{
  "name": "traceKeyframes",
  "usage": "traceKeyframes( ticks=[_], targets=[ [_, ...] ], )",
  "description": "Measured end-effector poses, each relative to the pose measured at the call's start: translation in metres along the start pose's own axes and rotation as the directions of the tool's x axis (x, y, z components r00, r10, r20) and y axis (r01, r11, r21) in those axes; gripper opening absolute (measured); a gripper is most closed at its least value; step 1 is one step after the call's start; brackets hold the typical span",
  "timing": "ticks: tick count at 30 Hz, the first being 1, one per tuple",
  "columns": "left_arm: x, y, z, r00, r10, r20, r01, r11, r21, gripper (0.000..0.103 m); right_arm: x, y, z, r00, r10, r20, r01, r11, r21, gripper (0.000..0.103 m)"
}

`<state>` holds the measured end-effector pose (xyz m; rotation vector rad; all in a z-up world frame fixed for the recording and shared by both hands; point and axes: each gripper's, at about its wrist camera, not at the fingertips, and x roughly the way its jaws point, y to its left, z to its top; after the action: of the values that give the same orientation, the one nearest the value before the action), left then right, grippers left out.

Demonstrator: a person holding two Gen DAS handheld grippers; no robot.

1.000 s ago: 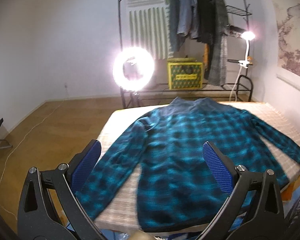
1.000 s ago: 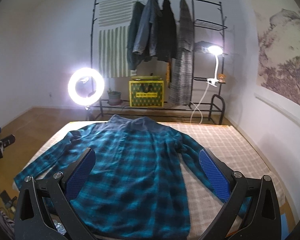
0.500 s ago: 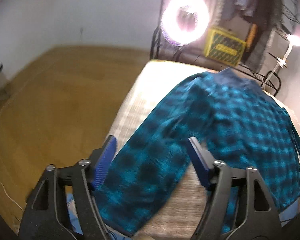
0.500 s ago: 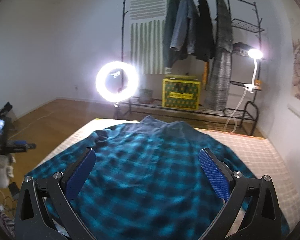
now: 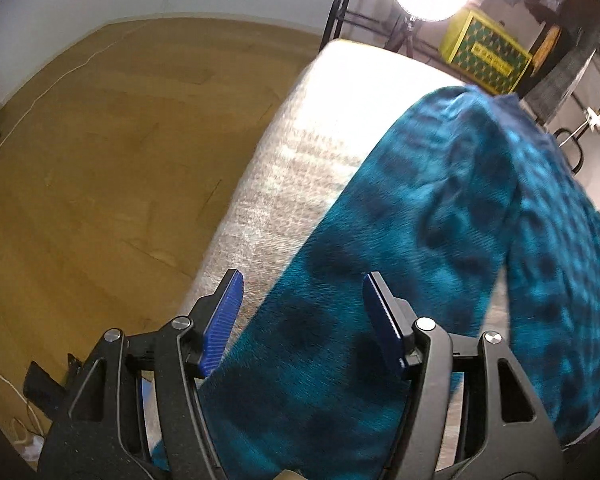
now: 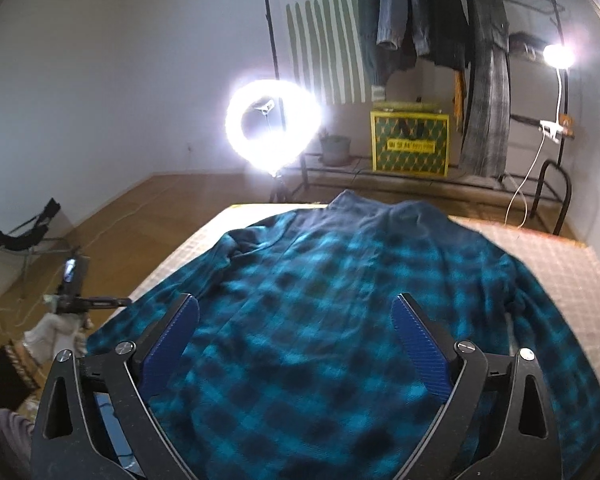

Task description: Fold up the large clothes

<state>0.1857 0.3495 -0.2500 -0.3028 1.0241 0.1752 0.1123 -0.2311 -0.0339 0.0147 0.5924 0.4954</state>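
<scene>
Teal plaid shirt [image 6: 332, 320] lying spread flat on the checked bed [image 5: 300, 168], left claw [image 5: 302, 312] closing, its sleeve [image 5: 340, 320] passing between pads not yet pressing, right claw [image 6: 296, 344] wide, narrowing, hovering over the shirt body, grasping nothing, ring light [image 6: 272, 124] glowing beyond.

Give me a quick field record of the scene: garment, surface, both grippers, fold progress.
garment: blue plaid shirt, spread flat, collar at the far end
surface: padded table
left gripper: over a sleeve near the cuff, fingers closing, not yet pressing the cloth
right gripper: over the shirt body, closing slightly, fingers wide apart, nothing held
fold progress: no fold visible
background: ring light, clothes rack
</scene>
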Motion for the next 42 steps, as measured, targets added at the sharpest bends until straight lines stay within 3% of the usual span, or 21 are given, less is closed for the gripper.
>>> traceKeyframes(
  ticks=[9, 12, 14, 17, 19, 26, 32, 38, 42],
  targets=[
    [0.023, -0.006, -0.002, 0.999, 0.037, -0.019, -0.036, 0.998, 0.044, 0.064, 0.003, 0.001, -0.003, 1.000, 0.010, -0.021, -0.010, 1.000, -0.002, 0.096],
    [0.021, -0.007, -0.002, 1.000, 0.000, -0.022, 0.001, 0.999, 0.038, 0.044, 0.006, 0.003, -0.003, 0.999, 0.010, -0.031, -0.010, 1.000, -0.005, 0.096],
    [0.020, -0.010, -0.002, 1.000, -0.021, -0.020, 0.022, 0.999, 0.047, 0.022, 0.007, 0.004, -0.004, 0.999, 0.010, -0.036, -0.011, 1.000, -0.010, 0.096],
    [0.018, -0.015, -0.002, 1.000, -0.021, -0.015, 0.022, 0.998, 0.065, 0.006, 0.007, 0.006, -0.005, 0.999, 0.010, -0.039, -0.011, 1.000, -0.013, 0.096],
    [0.017, -0.017, -0.002, 1.000, -0.022, -0.013, 0.023, 0.998, 0.061, 0.003, 0.007, 0.007, -0.006, 0.999, 0.009, -0.040, -0.009, 1.000, -0.017, 0.096],
    [-0.005, -0.015, 0.003, 0.992, -0.119, 0.032, 0.119, 0.993, -0.011, 0.002, 0.010, 0.009, -0.010, 0.999, 0.006, -0.053, -0.008, 0.999, -0.033, 0.096],
    [-0.038, -0.032, 0.016, 0.977, -0.193, 0.093, 0.195, 0.981, -0.004, 0.002, 0.019, 0.005, -0.014, 0.992, 0.047, -0.118, -0.048, 0.999, -0.005, 0.080],
    [-0.079, -0.078, 0.025, 0.943, -0.302, 0.143, 0.295, 0.953, 0.070, 0.002, 0.034, -0.001, -0.017, 0.974, 0.113, -0.194, -0.101, 0.992, 0.071, 0.057],
    [-0.108, -0.129, 0.023, 0.907, -0.399, 0.135, 0.375, 0.911, 0.171, 0.002, 0.045, -0.007, -0.016, 0.961, 0.147, -0.233, -0.122, 0.986, 0.117, 0.043]
  ],
)
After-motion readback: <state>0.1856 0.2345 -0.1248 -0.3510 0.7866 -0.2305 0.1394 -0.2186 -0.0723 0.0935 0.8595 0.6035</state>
